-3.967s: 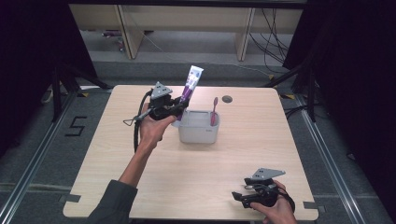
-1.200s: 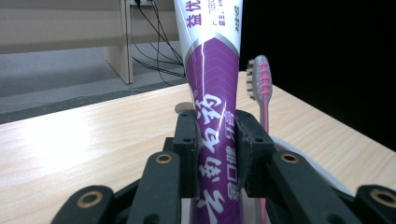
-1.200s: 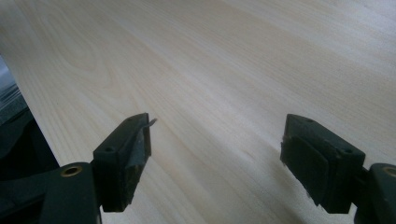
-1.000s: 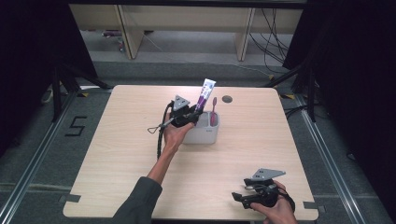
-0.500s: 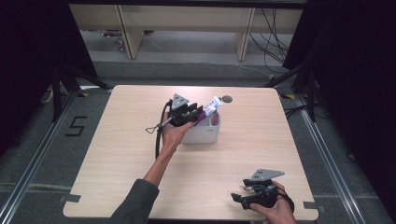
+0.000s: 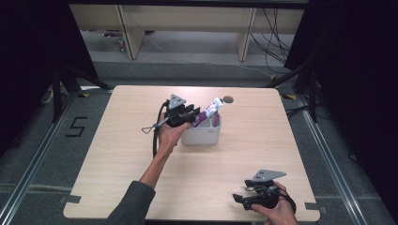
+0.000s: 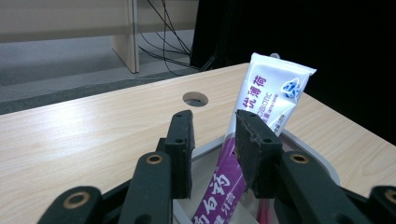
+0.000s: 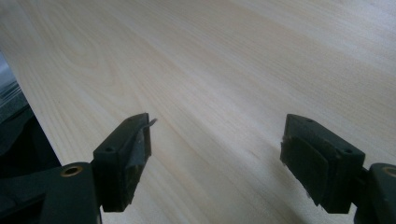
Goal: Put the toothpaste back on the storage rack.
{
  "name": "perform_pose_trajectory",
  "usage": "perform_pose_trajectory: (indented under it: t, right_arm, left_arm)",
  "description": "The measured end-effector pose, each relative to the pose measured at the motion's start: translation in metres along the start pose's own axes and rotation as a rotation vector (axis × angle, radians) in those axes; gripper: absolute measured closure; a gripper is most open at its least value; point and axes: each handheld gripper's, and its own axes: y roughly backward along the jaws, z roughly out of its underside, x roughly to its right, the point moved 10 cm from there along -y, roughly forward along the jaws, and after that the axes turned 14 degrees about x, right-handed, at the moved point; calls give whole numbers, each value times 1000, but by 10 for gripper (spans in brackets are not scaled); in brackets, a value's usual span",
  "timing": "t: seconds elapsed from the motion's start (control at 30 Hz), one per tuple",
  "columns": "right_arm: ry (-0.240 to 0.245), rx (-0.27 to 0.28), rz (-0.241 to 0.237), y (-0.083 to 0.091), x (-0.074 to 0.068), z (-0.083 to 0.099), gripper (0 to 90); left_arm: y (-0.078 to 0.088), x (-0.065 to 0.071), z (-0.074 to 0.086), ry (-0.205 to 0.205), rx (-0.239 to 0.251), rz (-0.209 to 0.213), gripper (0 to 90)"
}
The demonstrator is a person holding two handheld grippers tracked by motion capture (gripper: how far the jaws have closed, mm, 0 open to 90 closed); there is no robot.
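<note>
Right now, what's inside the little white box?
A purple-and-white toothpaste tube leans in the white box, between the left gripper's opening jaws. Something pink shows beside it; the box's bottom is hidden.

left gripper (image 6: 191, 117) fingers just opening, right gripper (image 6: 240, 200) fingers wide apart.

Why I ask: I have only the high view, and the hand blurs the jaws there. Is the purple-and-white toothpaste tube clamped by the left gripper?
Observer: No. In the left gripper view, the left gripper has just been opening its jaws. The toothpaste tube stands between them, with a gap beside one pad.
Operator: And the right gripper, is it carrying anything?
Observer: No. The right gripper has its jaws wide apart with nothing between them, over the bare light wooden table.
</note>
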Motion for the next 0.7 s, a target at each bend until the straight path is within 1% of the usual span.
perform_pose_trajectory:
  t: [0.2,0.27,0.3,0.33,0.37,0.4,0.43,0.5,0.63,0.7]
  right_arm:
    - [-5,-2,-3,0,0,0,252]
    - [-6,1,-1,0,0,0,251]
    - [-4,0,-2,0,0,0,251]
    - [-4,-1,-2,0,0,0,252]
    - [-21,-5,2,0,-1,1,251]
    - [-15,-3,2,0,0,0,252]
    - [-1,1,0,0,1,0,252]
    - [-3,0,0,0,1,0,251]
    - [-3,2,1,0,1,0,251]
    - [-5,3,1,0,1,0,251]
  left_arm:
    - [2,-2,1,3,-10,-2,648]
    - [2,-3,1,5,-15,-5,630]
    - [3,-3,0,12,-14,-12,618]
    - [4,-3,0,11,-17,-10,611]
    - [5,-2,0,9,-19,-8,605]
    - [6,-2,-1,6,-22,-7,596]
    - [6,-2,-1,8,-24,-10,583]
    - [8,-2,-2,13,-27,-15,552]
    - [12,-4,-2,6,-42,-24,501]
    - [14,-5,-3,16,-49,-34,463]
